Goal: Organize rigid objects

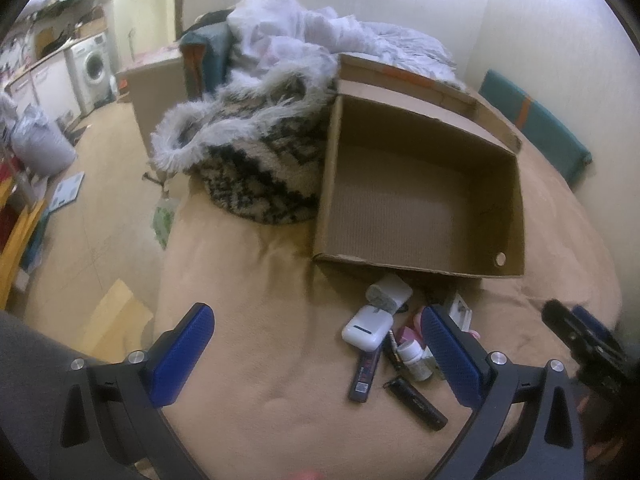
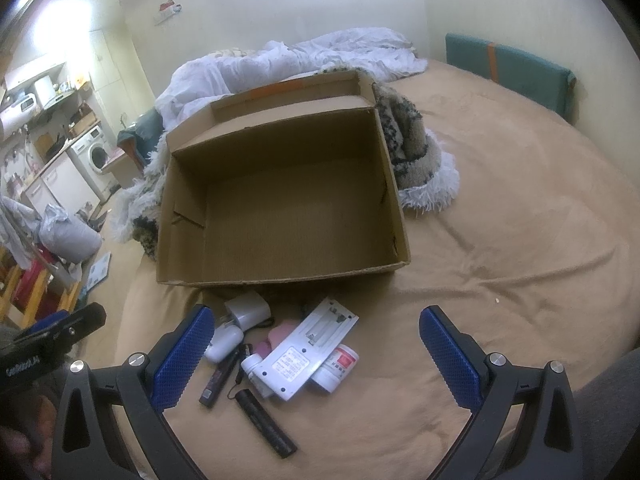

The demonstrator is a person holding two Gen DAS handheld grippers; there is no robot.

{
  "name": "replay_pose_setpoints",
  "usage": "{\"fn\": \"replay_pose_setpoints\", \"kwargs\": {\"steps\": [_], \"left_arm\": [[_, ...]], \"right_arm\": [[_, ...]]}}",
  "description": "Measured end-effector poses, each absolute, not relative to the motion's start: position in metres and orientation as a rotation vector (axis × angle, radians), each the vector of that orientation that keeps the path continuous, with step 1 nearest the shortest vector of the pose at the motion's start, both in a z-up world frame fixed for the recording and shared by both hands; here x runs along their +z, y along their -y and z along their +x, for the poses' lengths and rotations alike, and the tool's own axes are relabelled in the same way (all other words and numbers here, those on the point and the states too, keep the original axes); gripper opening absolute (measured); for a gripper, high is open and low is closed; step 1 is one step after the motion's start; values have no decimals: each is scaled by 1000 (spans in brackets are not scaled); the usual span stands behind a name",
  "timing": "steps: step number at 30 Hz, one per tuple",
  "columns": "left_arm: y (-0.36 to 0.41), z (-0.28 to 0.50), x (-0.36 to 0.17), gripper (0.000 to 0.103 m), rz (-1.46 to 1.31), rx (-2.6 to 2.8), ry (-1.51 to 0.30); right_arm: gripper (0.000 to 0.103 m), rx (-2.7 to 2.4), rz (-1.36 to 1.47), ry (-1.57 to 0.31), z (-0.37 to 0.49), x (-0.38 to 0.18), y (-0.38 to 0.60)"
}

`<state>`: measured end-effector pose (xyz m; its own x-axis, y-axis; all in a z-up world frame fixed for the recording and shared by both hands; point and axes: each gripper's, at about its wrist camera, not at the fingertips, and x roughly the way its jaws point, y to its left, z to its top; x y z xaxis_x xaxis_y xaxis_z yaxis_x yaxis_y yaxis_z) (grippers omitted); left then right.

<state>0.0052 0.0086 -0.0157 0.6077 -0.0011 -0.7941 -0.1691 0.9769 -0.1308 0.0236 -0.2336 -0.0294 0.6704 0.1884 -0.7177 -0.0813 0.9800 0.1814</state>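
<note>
The left gripper (image 1: 316, 354) is hovering with its two blue-padded fingers (image 1: 182, 354) spread wide apart, nothing sitting between the pads. The right gripper (image 2: 316, 354) is hanging in the same manner, its blue fingers (image 2: 450, 356) splayed wide and gripping nothing. Both are pointing forward and tilting down. Each is showing in the other's camera: off to the right of the left claw, the right gripper's dark body is appearing blurred at the frame edge, and off to the left of the right claw, the left one is sitting alongside
</note>
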Motion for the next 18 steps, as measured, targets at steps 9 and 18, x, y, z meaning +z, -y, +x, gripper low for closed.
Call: {"fn": "replay_pose_setpoints", "kwargs": {"steps": [9,18], "left_arm": [[4,42,-42,94,-158,44,-1095],[35,101,-100,80,-103,-93,-1321]], "right_arm": [[103,135,196,-905,26,-39,246],[103,159,302,-976,34,-47,261]]}}
